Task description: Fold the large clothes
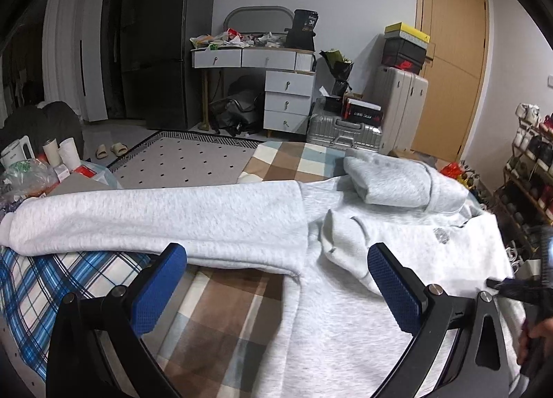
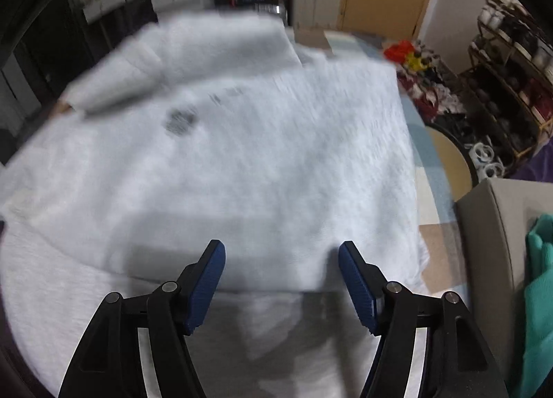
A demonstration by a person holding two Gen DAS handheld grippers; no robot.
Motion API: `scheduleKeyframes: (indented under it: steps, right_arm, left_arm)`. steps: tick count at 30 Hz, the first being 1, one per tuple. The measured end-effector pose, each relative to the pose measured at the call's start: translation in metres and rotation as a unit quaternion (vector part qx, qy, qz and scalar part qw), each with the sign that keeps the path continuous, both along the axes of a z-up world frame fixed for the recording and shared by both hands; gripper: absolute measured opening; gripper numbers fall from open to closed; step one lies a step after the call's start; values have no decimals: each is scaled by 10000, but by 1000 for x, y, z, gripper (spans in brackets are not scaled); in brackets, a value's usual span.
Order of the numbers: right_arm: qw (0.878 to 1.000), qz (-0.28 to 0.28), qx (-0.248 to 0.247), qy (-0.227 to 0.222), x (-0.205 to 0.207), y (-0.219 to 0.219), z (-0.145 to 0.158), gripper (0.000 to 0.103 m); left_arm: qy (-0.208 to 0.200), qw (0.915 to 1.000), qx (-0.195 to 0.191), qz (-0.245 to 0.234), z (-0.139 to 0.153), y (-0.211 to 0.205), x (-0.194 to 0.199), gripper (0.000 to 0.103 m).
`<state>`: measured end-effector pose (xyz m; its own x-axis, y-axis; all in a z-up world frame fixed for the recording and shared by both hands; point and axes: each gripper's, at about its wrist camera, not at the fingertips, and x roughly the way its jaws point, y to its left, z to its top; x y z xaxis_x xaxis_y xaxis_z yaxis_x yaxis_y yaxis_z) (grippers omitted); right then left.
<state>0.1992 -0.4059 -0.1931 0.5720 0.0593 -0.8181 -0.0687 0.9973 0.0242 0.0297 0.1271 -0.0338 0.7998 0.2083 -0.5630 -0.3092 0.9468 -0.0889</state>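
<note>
Grey hoodie [image 1: 345,322] spread on bed, left claw [image 1: 276,270] spread; right claw [image 2: 281,270] spread, empty

We see the sweatshirt [image 1: 345,311] spread on the bed [image 1: 221,329], its sleeve [image 1: 155,218] stretched out to the left and its hood [image 1: 401,183] at the far end. A shoe rack [image 1: 528,176] stands to the right, a dresser [image 1: 276,86] far behind.

checked bed cover [image 1: 221,339] carries grey hoodie [image 1: 345,322], blue plaid cloth [image 1: 38,280].
</note>
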Motion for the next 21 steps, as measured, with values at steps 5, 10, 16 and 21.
scheduleKeyframes:
  steps: [5,10,16,21]
  right_arm:
    - [9883,341,840,-1223,-80,53,47,86]
    - [9671,945,1310,-1966,-145,95,63,92]
    - [9548,1423,1325,-2248,-180,120,62,100]
    - [9544,1530,1080,-2327,-190,129,59,100]
  left_arm:
    - [142,9994,-1,309,-6,17,-7,102]
    - [216,9982,-220,522,8,58,-31,102]
    - [209,9897,-815,1156,37,149,-80,102]
    - [283,9736,-1035,2014,32,226,-120,102]
